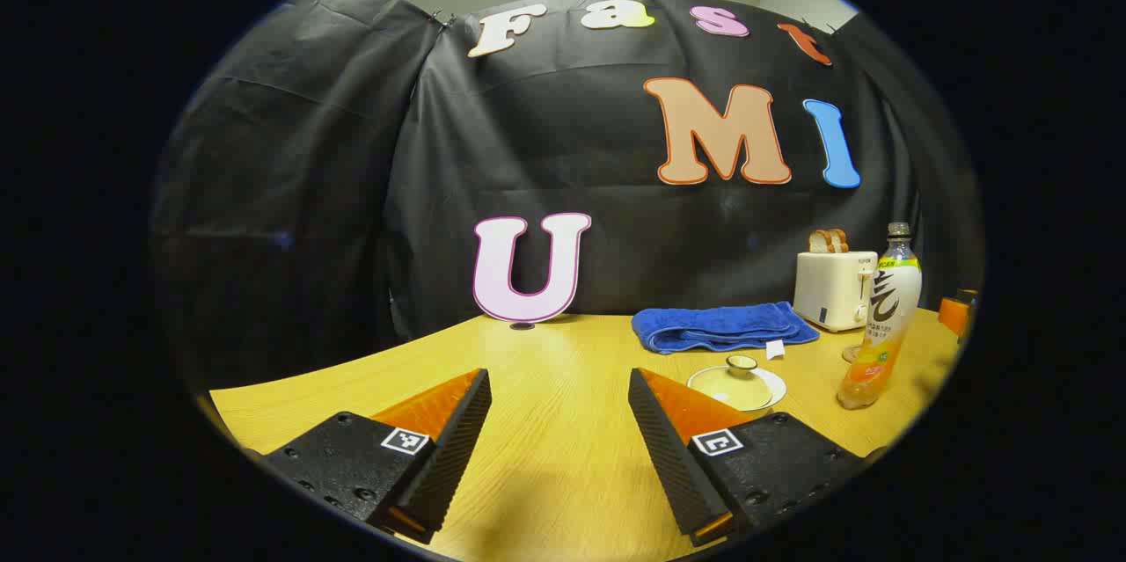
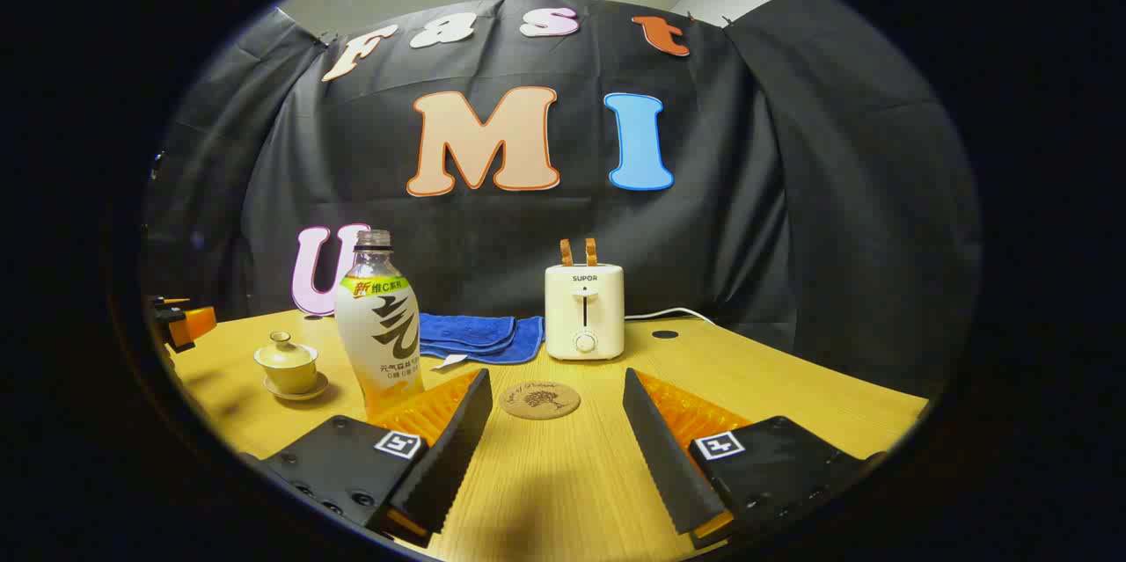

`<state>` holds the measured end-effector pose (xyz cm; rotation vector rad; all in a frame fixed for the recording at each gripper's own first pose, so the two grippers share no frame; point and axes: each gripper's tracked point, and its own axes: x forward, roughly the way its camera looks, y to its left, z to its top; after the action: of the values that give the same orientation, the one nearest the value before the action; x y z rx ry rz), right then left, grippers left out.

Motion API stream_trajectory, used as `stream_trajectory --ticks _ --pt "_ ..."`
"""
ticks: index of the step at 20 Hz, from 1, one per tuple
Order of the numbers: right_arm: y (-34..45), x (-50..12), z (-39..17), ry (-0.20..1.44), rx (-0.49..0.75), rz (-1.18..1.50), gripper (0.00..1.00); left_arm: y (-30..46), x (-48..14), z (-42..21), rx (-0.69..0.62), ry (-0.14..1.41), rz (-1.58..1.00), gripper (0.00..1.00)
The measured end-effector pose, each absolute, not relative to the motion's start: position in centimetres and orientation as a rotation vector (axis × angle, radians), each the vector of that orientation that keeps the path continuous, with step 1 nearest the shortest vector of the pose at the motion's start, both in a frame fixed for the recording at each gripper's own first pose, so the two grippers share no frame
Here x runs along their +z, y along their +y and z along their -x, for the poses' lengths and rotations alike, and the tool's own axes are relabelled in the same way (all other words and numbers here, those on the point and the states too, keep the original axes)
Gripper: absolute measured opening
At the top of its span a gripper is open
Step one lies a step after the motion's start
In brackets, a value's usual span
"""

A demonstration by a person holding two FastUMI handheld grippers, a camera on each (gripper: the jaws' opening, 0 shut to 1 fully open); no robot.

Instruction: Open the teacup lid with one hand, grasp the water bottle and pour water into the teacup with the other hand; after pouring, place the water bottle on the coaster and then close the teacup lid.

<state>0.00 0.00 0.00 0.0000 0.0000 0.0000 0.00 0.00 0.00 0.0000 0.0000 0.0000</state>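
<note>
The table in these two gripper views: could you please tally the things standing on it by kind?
Lidded teacup on its saucer: 1
Water bottle: 1
Coaster: 1
Toaster: 1
Bread slices in the toaster: 2
Blue towel: 1
Total: 7

My surface (image 2: 792, 404) looks like matt wood grain; the water bottle (image 2: 378, 324) is glossy clear plastic, the towel (image 1: 721, 326) fluffy cloth, the teacup (image 2: 287, 364) glazed ceramic, the coaster (image 2: 539, 399) cork.
</note>
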Motion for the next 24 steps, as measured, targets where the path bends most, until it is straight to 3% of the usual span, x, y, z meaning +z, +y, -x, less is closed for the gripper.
stream_trajectory --ticks 1,4,8,15,24 --pt "0.0 0.0 0.0 0.000 0.000 0.000 0.93 0.0 0.1 0.0 0.000 -0.002 -0.002 0.92" --pt "0.0 0.0 0.0 0.000 0.000 0.000 0.99 0.1 -0.1 0.0 0.005 0.003 0.003 0.92" --pt "0.0 0.0 0.0 -0.001 0.000 0.000 0.92 0.0 0.0 0.0 0.005 -0.001 0.000 0.93" --pt "0.0 0.0 0.0 -0.001 0.000 -0.001 0.95 0.0 -0.1 0.1 0.004 -0.001 0.002 0.94" --pt "0.0 -0.1 0.0 -0.001 0.000 0.000 0.92 -3.6 0.0 -0.2 -0.181 -0.005 0.007 0.94"
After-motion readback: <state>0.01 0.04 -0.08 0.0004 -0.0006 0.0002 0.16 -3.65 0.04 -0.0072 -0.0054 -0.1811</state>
